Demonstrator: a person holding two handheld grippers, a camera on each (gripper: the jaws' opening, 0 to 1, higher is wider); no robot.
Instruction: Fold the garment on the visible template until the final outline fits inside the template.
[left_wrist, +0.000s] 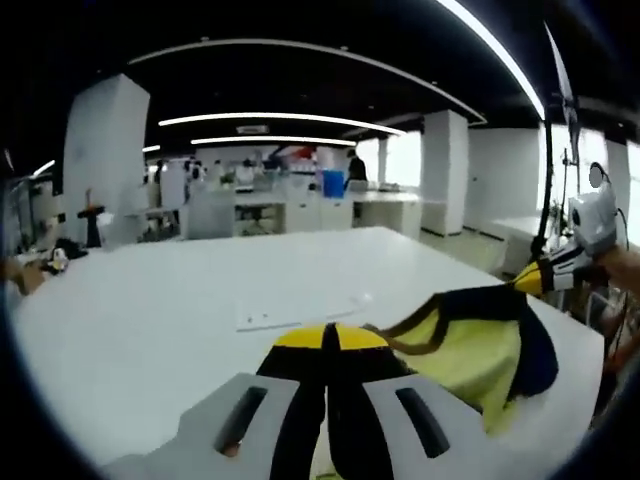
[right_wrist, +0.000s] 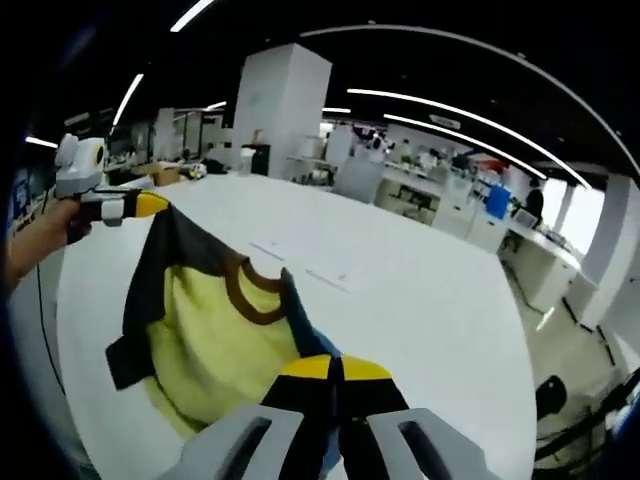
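Observation:
A yellow shirt (left_wrist: 480, 350) with dark navy sleeves and a brown collar (right_wrist: 250, 295) hangs spread above the white table (left_wrist: 150, 310). My left gripper (left_wrist: 330, 340) is shut on one shoulder of it; in the right gripper view it appears at the far left (right_wrist: 150, 204), held by a hand. At the shirt's other shoulder my right gripper (right_wrist: 335, 368) is also shut on cloth, and it enters the left gripper view from the right (left_wrist: 535, 278). Faint pale marks (left_wrist: 300, 312) lie on the tabletop beyond the shirt; I cannot tell if they are the template.
The white table (right_wrist: 420, 300) stretches wide ahead, its edge (right_wrist: 525, 380) dropping to the floor on one side. Beyond it are desks, white pillars (left_wrist: 445, 170), a blue bin (left_wrist: 333, 183) and a person (left_wrist: 355, 165) far back.

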